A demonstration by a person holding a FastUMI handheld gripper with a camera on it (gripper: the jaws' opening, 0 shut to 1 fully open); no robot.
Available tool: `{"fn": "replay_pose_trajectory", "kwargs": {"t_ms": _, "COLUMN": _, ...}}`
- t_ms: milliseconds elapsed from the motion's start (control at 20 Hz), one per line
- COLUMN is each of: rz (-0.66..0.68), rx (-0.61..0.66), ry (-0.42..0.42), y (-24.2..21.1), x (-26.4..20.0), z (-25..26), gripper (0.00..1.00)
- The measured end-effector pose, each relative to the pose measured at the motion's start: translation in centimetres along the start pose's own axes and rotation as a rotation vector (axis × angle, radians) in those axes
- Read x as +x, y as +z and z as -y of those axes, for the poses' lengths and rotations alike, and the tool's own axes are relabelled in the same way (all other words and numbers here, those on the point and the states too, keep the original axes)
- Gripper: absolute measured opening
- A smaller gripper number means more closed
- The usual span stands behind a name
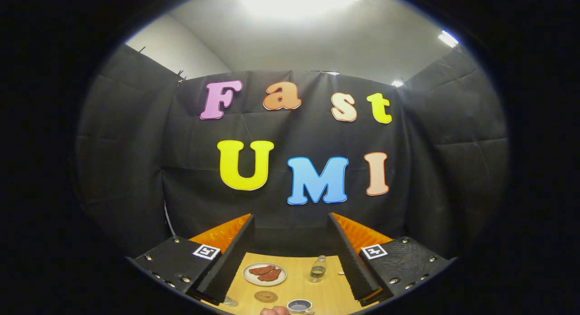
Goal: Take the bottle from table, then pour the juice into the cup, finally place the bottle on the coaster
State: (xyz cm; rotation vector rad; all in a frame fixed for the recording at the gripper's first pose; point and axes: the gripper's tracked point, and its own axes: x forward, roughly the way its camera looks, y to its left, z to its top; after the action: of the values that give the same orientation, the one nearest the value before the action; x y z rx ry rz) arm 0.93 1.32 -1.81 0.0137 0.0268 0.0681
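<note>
A pale wooden tabletop (326,293) is seen below, backed by a black cloth wall.
The tool (290,256) is held wide apart and empty, well above everything. Beyond it stand a white plate of brown food (264,273), a small clear plastic bottle (318,268), a round brown coaster (266,296) and a dark-rimmed cup (299,306). Taking the bottle is judged pending; descent and closure are called for.

You see the bottle (318,268) standing on the table (326,292) right of the plate (264,274); nearer than that plate lie the coaster (266,297) and, rightward, the cup (299,306).
</note>
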Motion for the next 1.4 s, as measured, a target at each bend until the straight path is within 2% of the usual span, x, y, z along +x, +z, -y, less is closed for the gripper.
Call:
{"fn": "replay_pose_trajectory", "kwargs": {"t_ms": 200, "rz": 0.011, "rx": -0.024, "ry": -0.019, "y": -0.6, "x": 0.7, "z": -1.5, "gripper": 0.98}}
{"fn": "replay_pose_trajectory", "kwargs": {"t_ms": 350, "rz": 0.035, "rx": -0.031, "ry": -0.024, "y": -2.9, "x": 0.6, "z": -3.4, "gripper": 0.98}}
{"fn": "replay_pose_trajectory", "kwargs": {"t_ms": 600, "rz": 0.013, "rx": -0.058, "ry": -0.003, "y": -10.0, "x": -0.9, "z": -7.4, "gripper": 0.98}}
{"fn": "replay_pose_trajectory", "kwargs": {"t_ms": 900, "rz": -0.019, "rx": 0.006, "ry": 0.039, "y": -19.1, "x": -3.5, "z": -11.3, "gripper": 0.98}}
{"fn": "replay_pose_trajectory", "kwargs": {"t_ms": 1200, "rz": -0.043, "rx": -0.082, "ry": 0.132, "y": -26.9, "x": -4.5, "z": -16.0, "gripper": 0.98}}
{"fn": "replay_pose_trajectory", "kwargs": {"t_ms": 1400, "rz": -0.115, "rx": 0.003, "ry": 0.146, "y": -33.5, "x": -4.3, "z": -18.8, "gripper": 0.98}}
